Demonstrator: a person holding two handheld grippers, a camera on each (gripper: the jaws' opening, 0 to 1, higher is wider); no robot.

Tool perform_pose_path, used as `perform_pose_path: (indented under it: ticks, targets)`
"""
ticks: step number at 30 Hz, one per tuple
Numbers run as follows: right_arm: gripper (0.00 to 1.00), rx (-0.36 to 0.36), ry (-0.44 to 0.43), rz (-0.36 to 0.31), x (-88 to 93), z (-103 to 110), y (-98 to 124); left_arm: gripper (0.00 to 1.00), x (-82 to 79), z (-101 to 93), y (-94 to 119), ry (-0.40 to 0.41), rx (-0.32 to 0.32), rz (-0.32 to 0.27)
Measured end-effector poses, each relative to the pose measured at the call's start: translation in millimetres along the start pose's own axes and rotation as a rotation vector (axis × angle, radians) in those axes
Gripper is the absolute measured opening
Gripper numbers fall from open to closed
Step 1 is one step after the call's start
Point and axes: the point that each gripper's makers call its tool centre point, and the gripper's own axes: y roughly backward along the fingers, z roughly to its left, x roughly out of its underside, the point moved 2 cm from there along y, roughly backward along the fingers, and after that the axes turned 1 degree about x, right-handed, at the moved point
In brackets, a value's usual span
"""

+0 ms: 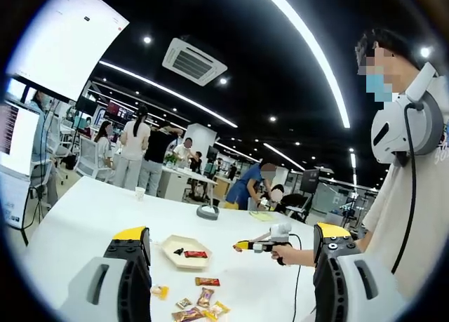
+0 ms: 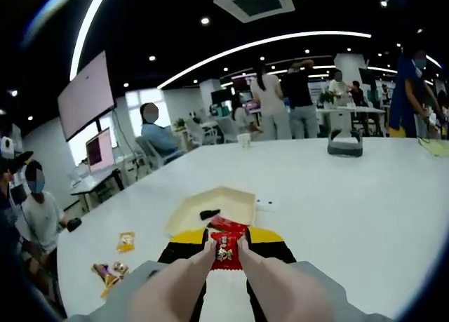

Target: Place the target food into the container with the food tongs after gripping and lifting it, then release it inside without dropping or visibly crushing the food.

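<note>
- right gripper (image 2: 226, 246) works pale food tongs (image 2: 184, 283); tong tips pinched on 1 red-wrapped candy (image 2: 226, 250), held just short of cream tray (image 2: 188, 211), prob. so it can go in w/o a drop
- tray (image 1: 168, 255) holds 1 red pack (image 1: 196, 254) + 1 dark piece (image 1: 178, 251)
- loose sweets (image 1: 199, 302) on white table (image 1: 91, 217): approx. 6, waiting near the tray
- left gripper (image 1: 231, 266) raised off to the side, jaws wide apart, holding nothing

Your left gripper view looks from well back, level across the white table (image 1: 91, 217) toward the room. Your right gripper view sits low and near, facing over the table. Both views share the beige tray (image 1: 184, 252) (image 2: 210, 206) and the scattered candies (image 1: 200, 304) (image 2: 109, 271).
</note>
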Motion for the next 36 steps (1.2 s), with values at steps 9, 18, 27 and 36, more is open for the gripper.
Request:
perform_pose_path:
  ticks: [9, 18, 27, 36]
  targets:
    - [0.19, -0.012, 0.023, -0.039, -27.8, 6, 0, 0.97, -0.3, 7.0, 17, 0.004, -0.033, -0.018]
    - [0.19, -0.036, 0.047, -0.037, -37.6, 24, -2, 0.97, 1.1, 10.3, 32, 0.019, -0.068, -0.035]
    - [0.19, -0.073, 0.040, -0.089, -64.9, 48, -7, 0.97, 1.9, 14.3, 33, 0.030, -0.067, -0.035]
    - [0.19, -0.118, 0.056, -0.130, -89.0, 73, -17, 0.97, -2.3, 11.8, 29, 0.022, -0.053, -0.040]
